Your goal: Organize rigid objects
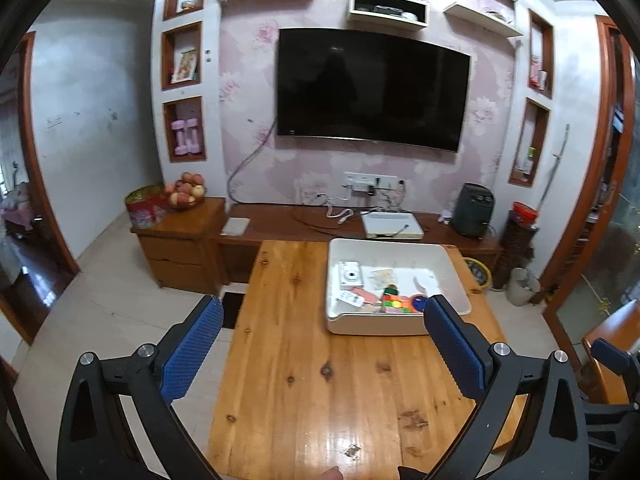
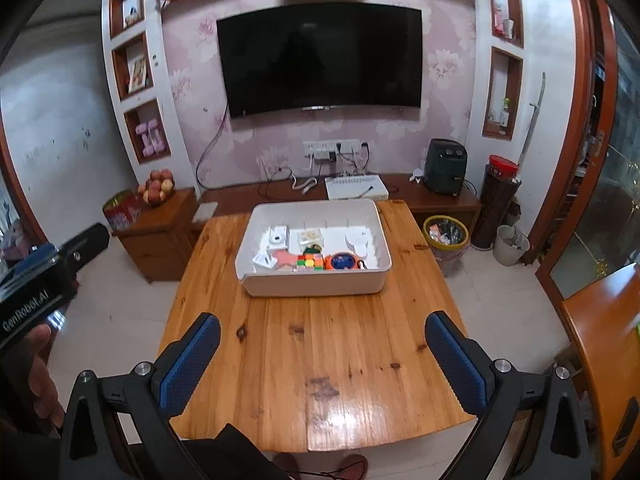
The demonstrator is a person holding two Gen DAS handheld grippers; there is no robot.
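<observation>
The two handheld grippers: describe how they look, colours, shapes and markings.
Both match. The left gripper and right gripper each have two broad fingers faced with blue dimpled pads, carried on black angular linkage arms with silver round pivot bolts and triangular cut-outs. In the right wrist view the left gripper's black body bears white lettering, "GenRobot.AI". No cables show.

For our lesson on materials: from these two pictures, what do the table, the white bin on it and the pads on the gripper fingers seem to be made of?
Table: wood planks, varnished; knots, grain and a glossy glare show.
White bin: probably moulded plastic, smooth, with rounded corners and rim.
Finger pads: blue, dimpled texture, likely rubber or soft plastic; the look leaves it open.
</observation>
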